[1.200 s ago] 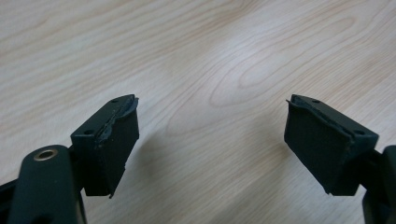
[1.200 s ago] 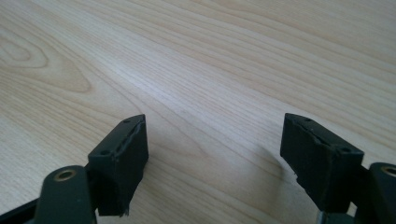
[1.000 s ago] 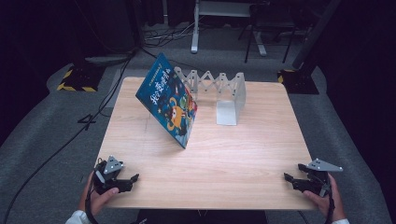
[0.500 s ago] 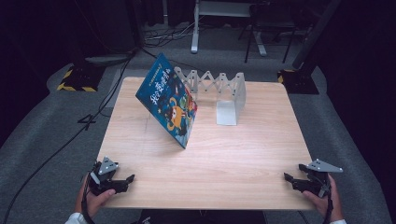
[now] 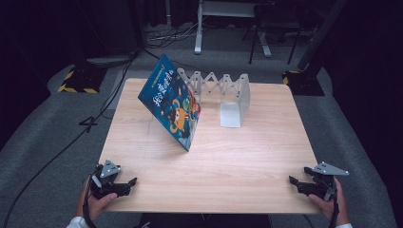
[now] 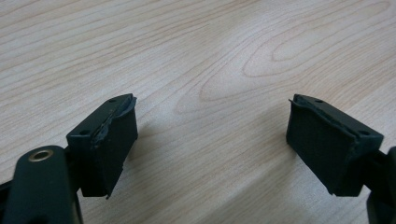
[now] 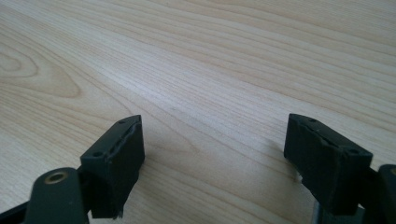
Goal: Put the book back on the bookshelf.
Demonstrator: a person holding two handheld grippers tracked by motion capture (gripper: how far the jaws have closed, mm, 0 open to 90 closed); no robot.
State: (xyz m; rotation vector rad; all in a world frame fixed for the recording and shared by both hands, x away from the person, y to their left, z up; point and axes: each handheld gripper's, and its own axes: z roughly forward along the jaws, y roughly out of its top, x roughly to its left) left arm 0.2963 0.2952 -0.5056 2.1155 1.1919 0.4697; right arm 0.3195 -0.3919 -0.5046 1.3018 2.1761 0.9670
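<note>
From the high view, the book (image 5: 172,108) is standing tilted on the table (image 5: 247,156) left of centre, leaning back toward the white folding rack (image 5: 223,90), long axis running from far-left down to near-right, cover facing you, while you are holding the left gripper (image 5: 127,183) and right gripper (image 5: 294,182) at the near corners, well apart from it. In the left gripper view your jaws are sitting wide apart over bare wood. In the right gripper view they are gaping the same, nothing between them.

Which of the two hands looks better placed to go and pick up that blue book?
Probably the left. The blue book leans left of the table's middle, so the left hand-held gripper seems nearer than the right hand-held gripper. Both are open and empty at the near edge.
</note>
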